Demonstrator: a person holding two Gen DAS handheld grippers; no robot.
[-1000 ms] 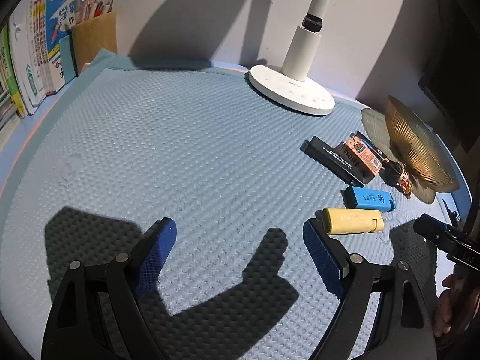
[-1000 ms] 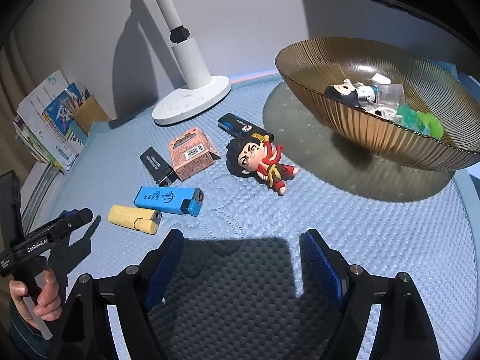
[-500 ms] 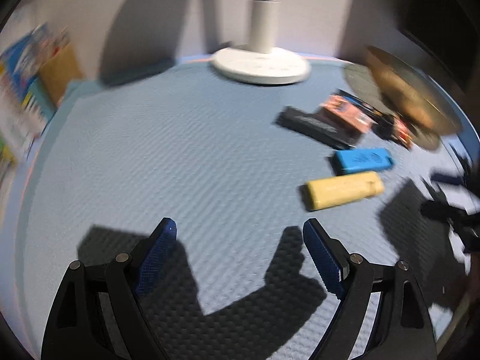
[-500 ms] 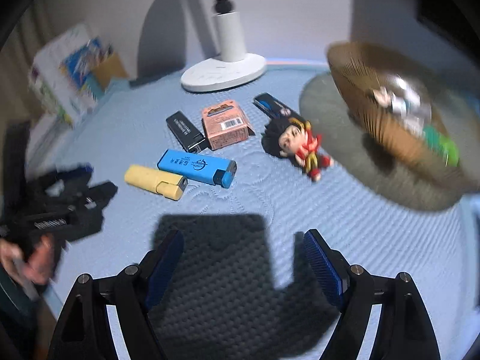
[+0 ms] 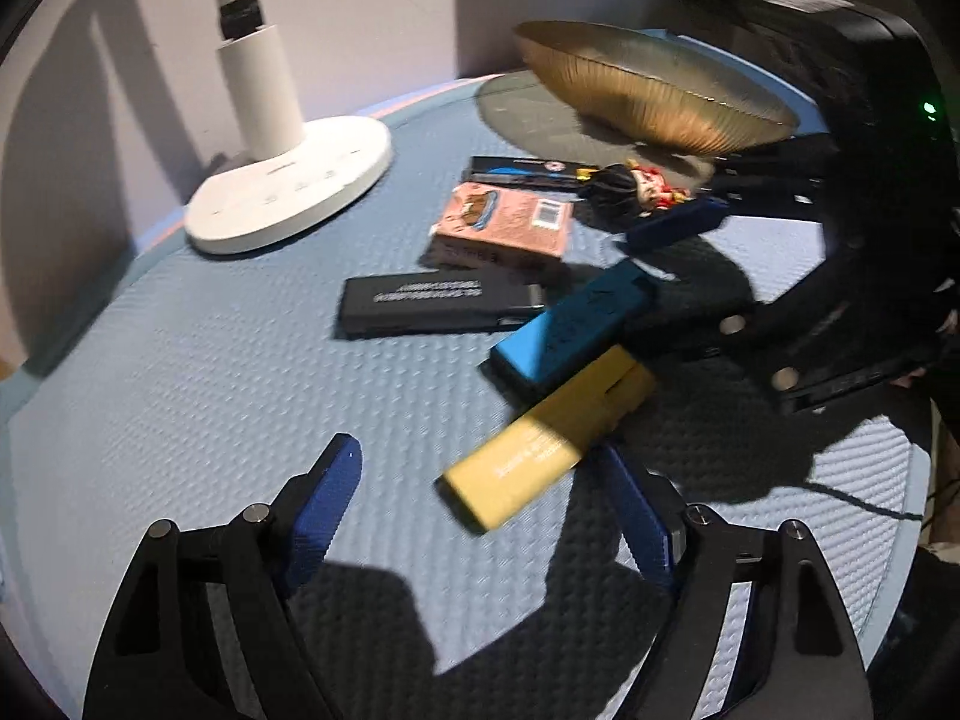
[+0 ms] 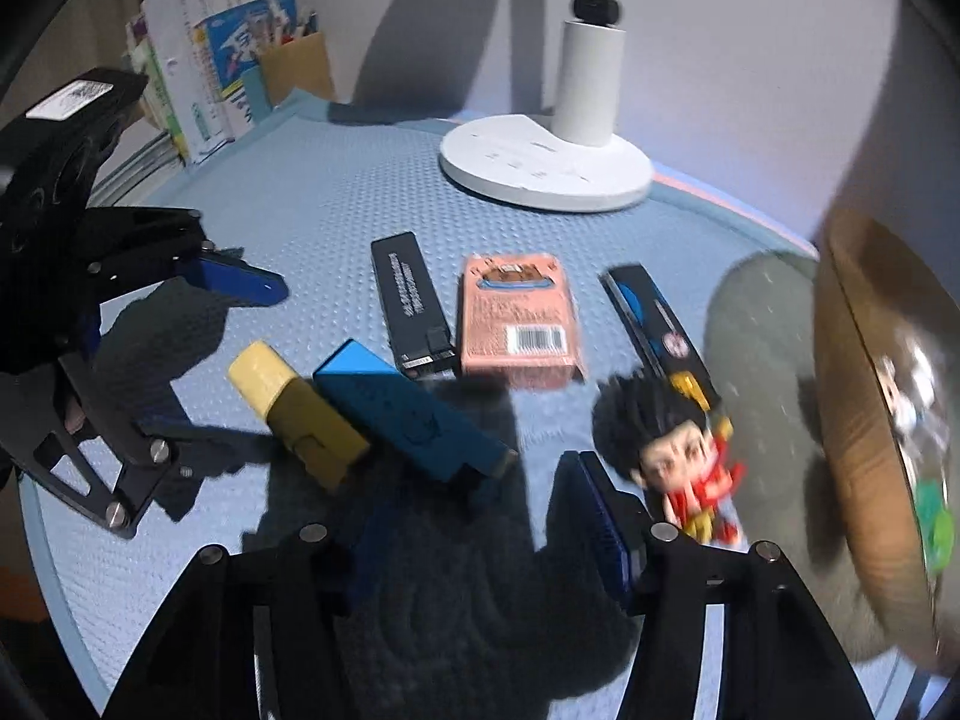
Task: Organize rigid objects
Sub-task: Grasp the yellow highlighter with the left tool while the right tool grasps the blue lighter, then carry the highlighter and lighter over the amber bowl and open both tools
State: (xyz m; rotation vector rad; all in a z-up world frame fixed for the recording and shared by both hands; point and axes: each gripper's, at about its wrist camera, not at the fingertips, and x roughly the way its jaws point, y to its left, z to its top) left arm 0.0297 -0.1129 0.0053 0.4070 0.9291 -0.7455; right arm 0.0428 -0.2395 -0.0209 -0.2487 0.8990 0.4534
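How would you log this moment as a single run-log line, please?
left gripper: open, nearing yellow lighter | right gripper: open, nearing blue lighter | nothing held

A home study desk is showing here. A white desk lamp is standing on a blue textured mat against a plain wall, and books are leaning beside a cardboard pen holder in the corner. A cartoon figurine, lighters and a ribbed amber bowl of trinkets are lying about.
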